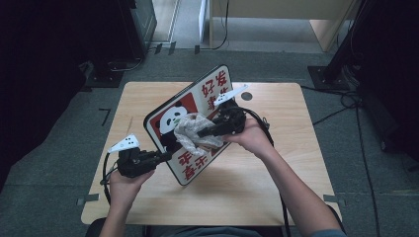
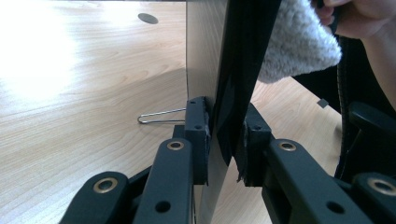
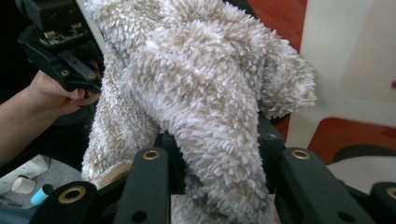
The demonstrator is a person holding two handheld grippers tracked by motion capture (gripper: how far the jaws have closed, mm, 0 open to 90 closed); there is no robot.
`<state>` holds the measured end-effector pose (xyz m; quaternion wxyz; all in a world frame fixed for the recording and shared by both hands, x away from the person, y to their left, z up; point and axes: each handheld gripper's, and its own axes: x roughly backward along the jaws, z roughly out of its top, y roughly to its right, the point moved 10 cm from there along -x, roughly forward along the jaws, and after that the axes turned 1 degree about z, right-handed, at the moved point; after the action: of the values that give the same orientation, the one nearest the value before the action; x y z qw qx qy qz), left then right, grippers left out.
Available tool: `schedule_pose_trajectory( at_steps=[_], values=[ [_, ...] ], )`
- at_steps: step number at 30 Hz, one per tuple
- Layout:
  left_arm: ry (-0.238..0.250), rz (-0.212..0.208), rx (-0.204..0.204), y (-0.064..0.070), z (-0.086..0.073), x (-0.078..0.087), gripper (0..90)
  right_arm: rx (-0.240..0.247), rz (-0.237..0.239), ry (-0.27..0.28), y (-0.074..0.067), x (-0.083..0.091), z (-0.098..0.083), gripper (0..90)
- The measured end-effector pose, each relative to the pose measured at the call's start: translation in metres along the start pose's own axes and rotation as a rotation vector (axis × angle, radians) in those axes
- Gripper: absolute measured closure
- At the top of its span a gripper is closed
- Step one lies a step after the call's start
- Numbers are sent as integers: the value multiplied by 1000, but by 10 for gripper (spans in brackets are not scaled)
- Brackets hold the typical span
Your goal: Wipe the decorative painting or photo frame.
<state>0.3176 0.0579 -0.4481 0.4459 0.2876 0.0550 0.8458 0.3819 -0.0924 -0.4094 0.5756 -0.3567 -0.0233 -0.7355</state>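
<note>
At centre frame of the high view, a person tilts a rounded-corner sign board printed with a panda on red and white (image 1: 190,123) above the pale wooden surface (image 1: 276,168), its lower edge near the surface. The left tongs (image 1: 165,155), at lower left, are clamped on the board's lower left edge; the left gripper view shows both pads pressed flat against the thin panel (image 2: 224,107). The right tongs (image 1: 205,133), coming in from the right, are closed on a fluffy cream-coloured cloth (image 1: 192,131) that lies bunched against the panda's printed face; in the right gripper view, the pile (image 3: 205,93) bulges out between the jaws.

The job in hand looks like wiping the board. To do it well, the holding grip should probably stay firm at the edge so the panel does not swing. The cloth would be best drawn in even strokes across the face, pressed lightly enough not to lever the board out of the clamp.
</note>
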Motion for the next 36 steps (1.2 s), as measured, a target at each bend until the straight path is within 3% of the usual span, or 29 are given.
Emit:
schedule_pose_trajectory(
  at_steps=[22, 29, 36],
  values=[
    [0, -5, 1, 0, 0, 0, 773, -21, 2, -20, 10, -15, -39, 658],
    [0, -6, 1, 1, 0, -1, 772, -47, 18, 3, 13, -22, -56, 656],
    [0, 0, 2, 0, 0, -1, 775, -67, 22, -16, 18, -28, -72, 654]
  ],
)
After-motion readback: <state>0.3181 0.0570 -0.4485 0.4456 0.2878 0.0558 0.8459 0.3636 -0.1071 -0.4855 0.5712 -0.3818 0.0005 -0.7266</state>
